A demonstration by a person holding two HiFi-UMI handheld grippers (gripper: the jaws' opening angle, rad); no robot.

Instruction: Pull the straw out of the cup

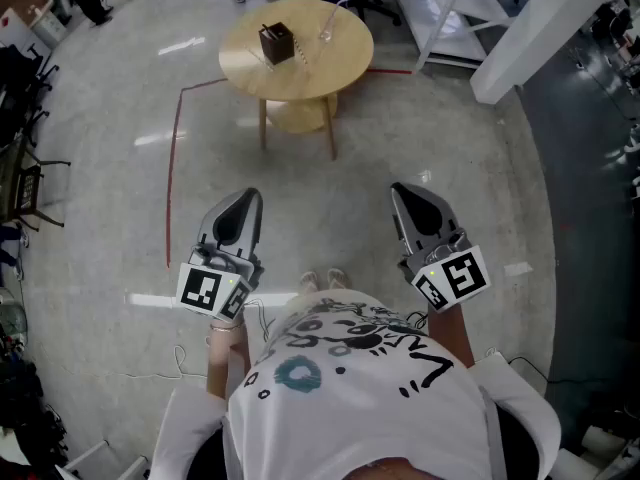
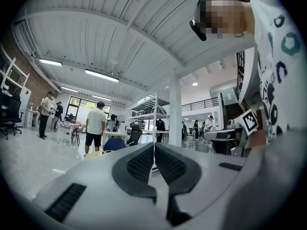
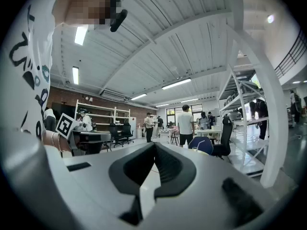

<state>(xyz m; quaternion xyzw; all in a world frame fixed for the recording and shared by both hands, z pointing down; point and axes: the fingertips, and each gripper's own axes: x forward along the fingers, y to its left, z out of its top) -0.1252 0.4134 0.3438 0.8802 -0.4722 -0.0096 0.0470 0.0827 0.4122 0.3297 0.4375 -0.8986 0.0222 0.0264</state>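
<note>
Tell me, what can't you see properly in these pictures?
- Head view: the cup on the round table is far off and tiny, so its straw can't be made out clearly.
- Head view: the dark box beside it is too small to identify.
- Both gripper views: the shut left gripper and right gripper fill the lower part, hiding most of the table.

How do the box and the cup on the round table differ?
The box is dark and opaque; the cup is clear. The box is blocky and wider; the cup is slim, with a straw sticking out. The box sits left of the cup. Both stand on the table, with nothing touching them.
</note>
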